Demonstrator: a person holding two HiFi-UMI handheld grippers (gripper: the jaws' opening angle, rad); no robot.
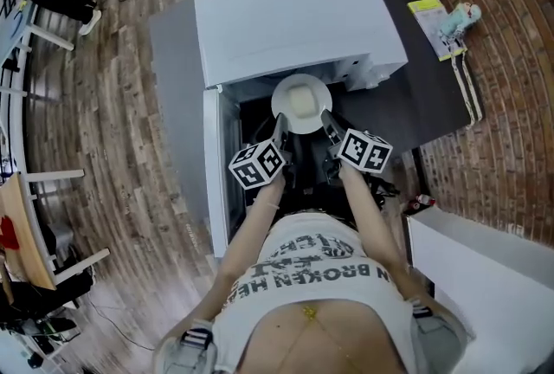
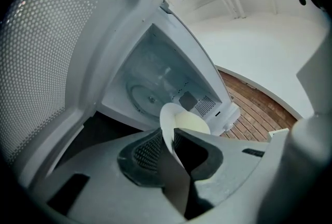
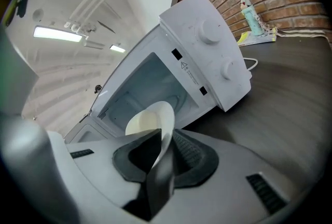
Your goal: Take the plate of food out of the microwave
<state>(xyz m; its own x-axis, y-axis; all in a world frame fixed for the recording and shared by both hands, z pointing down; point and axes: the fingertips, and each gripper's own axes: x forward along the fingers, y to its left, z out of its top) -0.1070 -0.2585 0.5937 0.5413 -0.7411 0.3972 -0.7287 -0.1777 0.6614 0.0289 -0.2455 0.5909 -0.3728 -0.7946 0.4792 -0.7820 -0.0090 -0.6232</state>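
Clamping the plate point(image 1: 300, 101) from both sides, the left gripper point(image 1: 279, 137) has its fingers pinched on the left rim and the right gripper point(image 1: 329, 125) has its fingers pinched on the right rim. The plate hangs just in front of the open microwave point(image 1: 286, 17), clear of the bare turntable point(image 2: 148, 97) inside.

From the head view the oven's top hides the cavity, and the fingers cover the plate's near edge. The food point(image 1: 300, 97) is only a pale slab; what it is cannot be told. Both gripper views show the plate almost edge-on, so little of its face shows. The open door point(image 2: 46, 52) fills the left of the left gripper view, cut off by the frame. A small teal item point(image 1: 459, 17) at the far corner of the dark worktop point(image 1: 433, 95) is too small to identify.

Both forearms reach forward from the torso and converge, grippers tilted slightly down, marker cubes facing up.
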